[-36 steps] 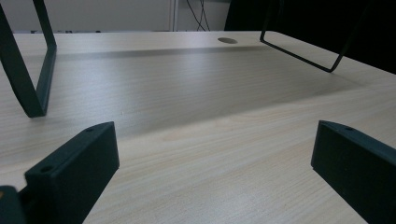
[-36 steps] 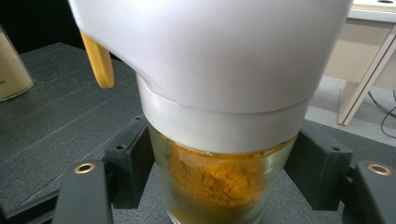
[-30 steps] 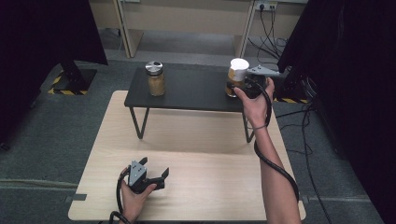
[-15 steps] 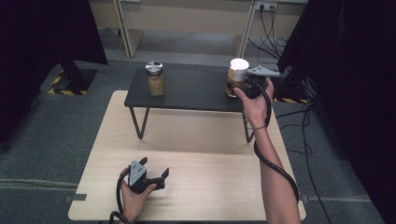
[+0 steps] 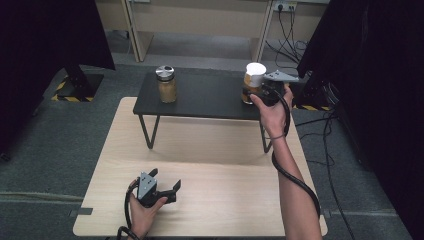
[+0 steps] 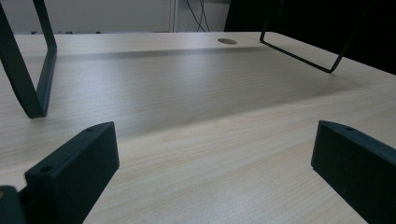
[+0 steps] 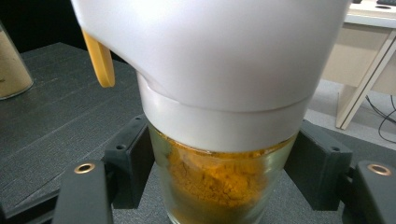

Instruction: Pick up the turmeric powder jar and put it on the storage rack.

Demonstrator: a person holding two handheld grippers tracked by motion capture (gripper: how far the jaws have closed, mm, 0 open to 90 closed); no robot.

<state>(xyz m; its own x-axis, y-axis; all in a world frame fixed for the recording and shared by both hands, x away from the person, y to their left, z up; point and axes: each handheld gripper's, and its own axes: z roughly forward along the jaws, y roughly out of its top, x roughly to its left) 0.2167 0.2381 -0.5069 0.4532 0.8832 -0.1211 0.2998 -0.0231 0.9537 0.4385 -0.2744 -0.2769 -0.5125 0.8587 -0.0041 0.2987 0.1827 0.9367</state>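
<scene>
Nothing has shifted since a second ago, as far as I can see: both hands and both jars sit where they were.

Nearest me, my left claw point(image 5: 167, 190) rests on the pale wooden surface point(image 5: 220, 165) close to its near edge, left of centre, held in my left hand point(image 5: 145, 212). Its jaws stand apart with only bare wood between them, which the left gripper view confirms. My forearm is cut off by the bottom of the high view.

Farther out, a low black shelf point(image 5: 205, 95) on thin metal legs stands across the far part of the surface. In the left gripper view I get just two of those legs, their tops cropped.

At the shelf's right end, my right claw point(image 5: 248, 95) is clamped on a glass jar point(image 7: 219, 186) of orange-yellow powder with a white lid point(image 7: 210, 51). In the right gripper view the jaws press on both sides of the glass; the jar's base is cut off at the bottom, and a small yellow tab point(image 7: 99, 58) hangs by the lid, though I can't make out what it is. From above, my right hand point(image 5: 272, 112) hides much of the jar.

Near the shelf's left end stands a second jar point(image 5: 166, 84) with a metal lid and tan contents, well apart from the first.
</scene>
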